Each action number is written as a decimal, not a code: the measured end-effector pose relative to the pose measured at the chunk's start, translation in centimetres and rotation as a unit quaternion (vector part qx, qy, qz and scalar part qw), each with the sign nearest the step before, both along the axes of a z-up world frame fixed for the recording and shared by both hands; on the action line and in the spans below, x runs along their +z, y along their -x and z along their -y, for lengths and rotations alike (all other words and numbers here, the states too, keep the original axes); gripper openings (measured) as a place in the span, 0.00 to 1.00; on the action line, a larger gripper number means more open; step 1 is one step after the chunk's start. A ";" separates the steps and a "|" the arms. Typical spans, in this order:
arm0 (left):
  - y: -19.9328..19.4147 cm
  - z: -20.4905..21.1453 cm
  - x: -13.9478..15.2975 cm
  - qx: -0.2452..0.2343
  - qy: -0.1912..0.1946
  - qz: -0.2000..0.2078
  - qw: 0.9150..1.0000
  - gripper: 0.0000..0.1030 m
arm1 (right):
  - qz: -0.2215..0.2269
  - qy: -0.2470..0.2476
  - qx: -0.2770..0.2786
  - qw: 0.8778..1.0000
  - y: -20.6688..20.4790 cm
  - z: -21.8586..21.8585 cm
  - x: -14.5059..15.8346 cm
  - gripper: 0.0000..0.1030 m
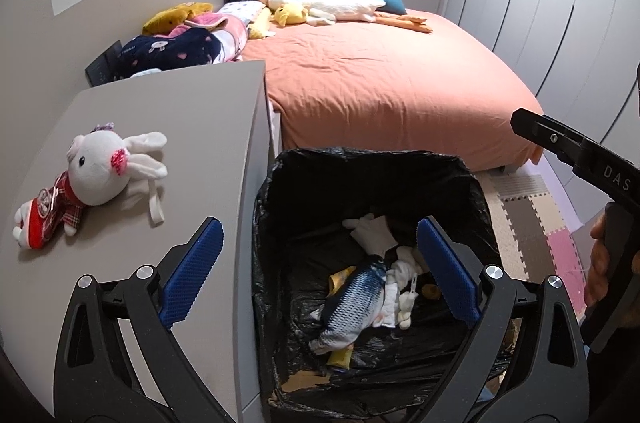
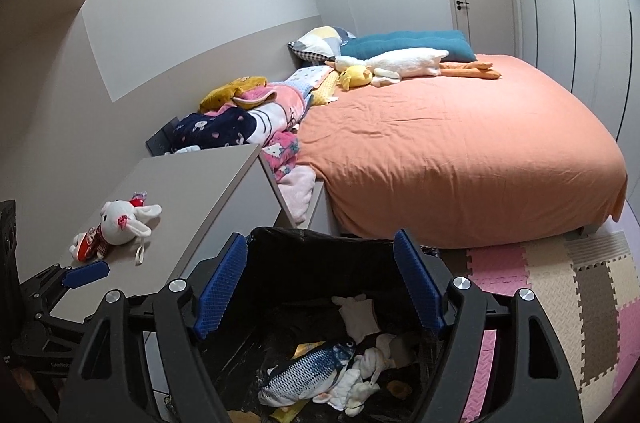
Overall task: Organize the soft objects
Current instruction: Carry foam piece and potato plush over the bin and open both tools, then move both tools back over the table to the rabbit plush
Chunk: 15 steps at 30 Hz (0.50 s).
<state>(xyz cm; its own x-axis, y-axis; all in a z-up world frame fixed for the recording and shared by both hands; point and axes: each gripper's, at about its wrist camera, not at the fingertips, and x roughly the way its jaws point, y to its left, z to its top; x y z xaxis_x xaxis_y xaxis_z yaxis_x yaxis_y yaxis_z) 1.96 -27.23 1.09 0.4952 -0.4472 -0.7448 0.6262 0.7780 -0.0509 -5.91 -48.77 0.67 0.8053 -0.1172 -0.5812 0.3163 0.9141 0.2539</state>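
Both claws hang released and empty over the black-lined bin [image 1: 276,191], fish plush [image 1: 352,303] inside. Left gripper [image 1: 320,275] is nearer the rabbit plush [image 1: 96,179], lying crosswise on the cabinet top [image 1: 192,127] to its left; right gripper [image 2: 320,287] stands farther.

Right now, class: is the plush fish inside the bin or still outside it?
Inside. The plush fish lies on its side at the bottom of the black-lined bin, among white soft toys, well below the rim.

Blue scaled fish plush [image 1: 352,299], black bin liner [image 1: 304,183], orange bedspread [image 1: 384,79]
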 end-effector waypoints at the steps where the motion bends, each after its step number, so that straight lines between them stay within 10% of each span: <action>1: -0.1 -0.2 -0.1 0.001 0.000 -0.001 1.000 0.91 | -0.001 0.001 0.002 1.000 -0.2 -0.2 0.0 0.74; 15: -2.2 -4.2 -0.7 0.041 -0.006 -0.005 0.999 0.91 | -0.016 0.004 0.039 0.999 -3.5 -4.0 -0.7 0.74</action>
<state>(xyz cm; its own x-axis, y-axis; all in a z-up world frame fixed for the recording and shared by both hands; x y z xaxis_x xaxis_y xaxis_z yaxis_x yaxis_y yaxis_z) 4.19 -22.99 0.34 0.5220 -0.3966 -0.7552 0.5603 0.8269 -0.0470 -2.43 -44.82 0.01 0.7925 -0.0602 -0.6068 0.2528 0.9380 0.2372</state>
